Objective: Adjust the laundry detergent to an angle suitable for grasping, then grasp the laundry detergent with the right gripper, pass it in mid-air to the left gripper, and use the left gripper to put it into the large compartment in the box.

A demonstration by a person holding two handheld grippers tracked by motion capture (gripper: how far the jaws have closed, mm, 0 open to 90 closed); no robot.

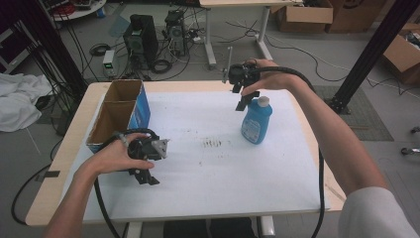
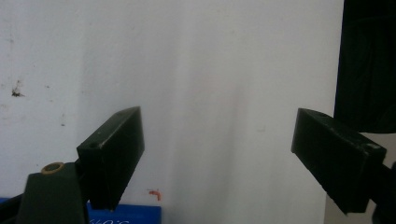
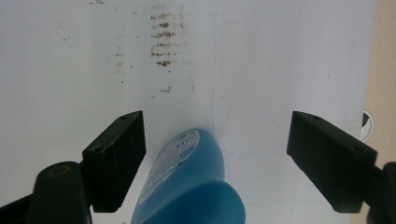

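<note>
right tool poised above the blue bottle, jaws apart, nothing gripped.

the bottle (image 1: pixel 257 120) stands upright on the white table (image 1: pixel 208 188), well right of the open cardboard box (image 1: pixel 119 111). right tool (image 1: pixel 243 95) hovers just above the bottle's cap. judged step: grasp. centre the body between the jaws, lower squarely, close below the shoulder. left tool (image 1: pixel 143 176) sits near the box, jaws apart, empty.
</note>
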